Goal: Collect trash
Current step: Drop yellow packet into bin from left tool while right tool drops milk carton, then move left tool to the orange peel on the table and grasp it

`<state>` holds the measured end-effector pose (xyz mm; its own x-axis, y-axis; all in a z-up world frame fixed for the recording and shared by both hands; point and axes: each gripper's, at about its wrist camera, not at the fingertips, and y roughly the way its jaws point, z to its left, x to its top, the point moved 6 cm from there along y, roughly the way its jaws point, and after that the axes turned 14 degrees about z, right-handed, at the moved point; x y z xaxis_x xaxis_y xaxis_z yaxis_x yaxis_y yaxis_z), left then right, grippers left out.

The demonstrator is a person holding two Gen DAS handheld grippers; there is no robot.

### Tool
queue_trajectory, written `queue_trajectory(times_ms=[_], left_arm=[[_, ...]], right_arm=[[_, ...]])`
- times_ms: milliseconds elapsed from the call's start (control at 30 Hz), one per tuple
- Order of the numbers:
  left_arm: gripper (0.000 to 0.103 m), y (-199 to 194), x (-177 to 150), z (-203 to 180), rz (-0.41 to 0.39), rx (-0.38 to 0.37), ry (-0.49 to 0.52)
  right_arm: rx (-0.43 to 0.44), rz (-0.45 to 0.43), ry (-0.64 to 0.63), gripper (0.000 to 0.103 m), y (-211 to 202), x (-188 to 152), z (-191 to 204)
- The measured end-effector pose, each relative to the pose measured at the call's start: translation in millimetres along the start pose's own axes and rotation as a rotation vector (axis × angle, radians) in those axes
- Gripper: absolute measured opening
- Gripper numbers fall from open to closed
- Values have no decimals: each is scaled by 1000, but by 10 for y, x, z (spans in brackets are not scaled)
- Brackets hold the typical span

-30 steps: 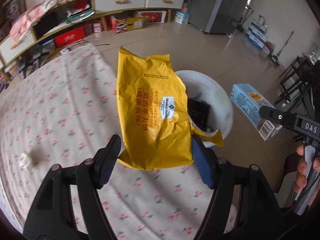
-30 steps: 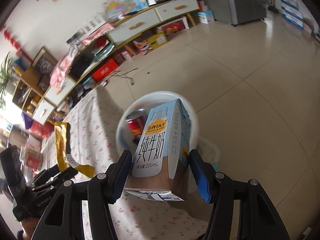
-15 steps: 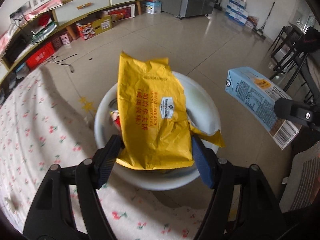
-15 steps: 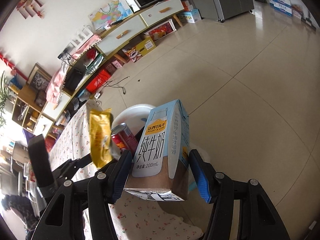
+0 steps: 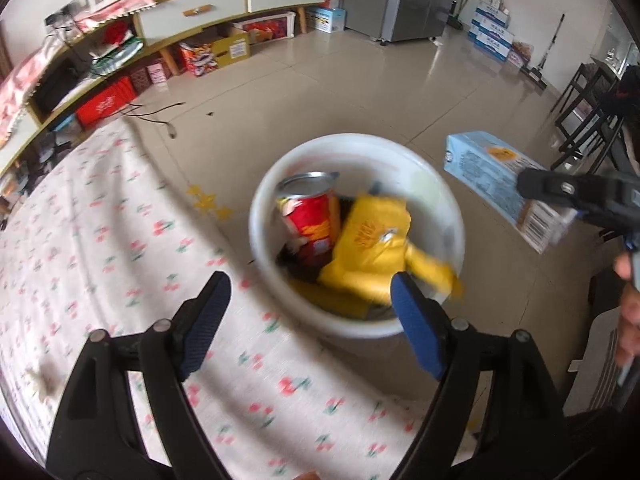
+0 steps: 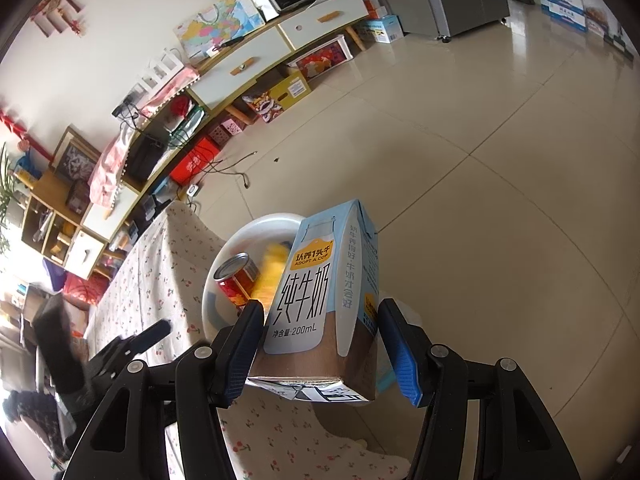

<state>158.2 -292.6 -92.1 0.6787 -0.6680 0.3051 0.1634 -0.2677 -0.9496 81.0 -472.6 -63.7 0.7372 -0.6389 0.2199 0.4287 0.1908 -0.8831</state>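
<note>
My left gripper point(image 5: 310, 312) is open and empty above the near rim of a white bin point(image 5: 440, 196). A yellow snack bag point(image 5: 370, 240), blurred, lies inside the bin beside a red can point(image 5: 314, 216). My right gripper point(image 6: 320, 344) is shut on a light blue milk carton point(image 6: 324, 300), held upright above the bin's edge; the carton also shows in the left wrist view point(image 5: 500, 184). The bin point(image 6: 240, 240), can point(image 6: 238, 280) and yellow bag point(image 6: 272, 272) show behind the carton in the right wrist view.
A table with a cherry-print cloth point(image 5: 100, 240) lies left of the bin. A small crumpled scrap point(image 5: 40, 376) lies on the cloth at the left. Tiled floor point(image 6: 500, 160) stretches beyond. Low cabinets with boxes point(image 5: 224, 12) line the far wall.
My left gripper opened and the yellow bag dropped into the bin. The right gripper with the carton has shifted a little closer over the bin.
</note>
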Motion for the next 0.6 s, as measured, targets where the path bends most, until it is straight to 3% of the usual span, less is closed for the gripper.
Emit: queue_trajectory(times_ms=[300,433,600], left_arm=[[83,-258,-353,372,-25,3,-74],[83,-338,-457,560,-23,0,-111],[83,-451,-601,774,-32,0,-159]], right_arm=[[21,38,-31,60,338,120,235],[2,37,-12,68,372,130,198],[-14,42,-13,69,333,85,219]])
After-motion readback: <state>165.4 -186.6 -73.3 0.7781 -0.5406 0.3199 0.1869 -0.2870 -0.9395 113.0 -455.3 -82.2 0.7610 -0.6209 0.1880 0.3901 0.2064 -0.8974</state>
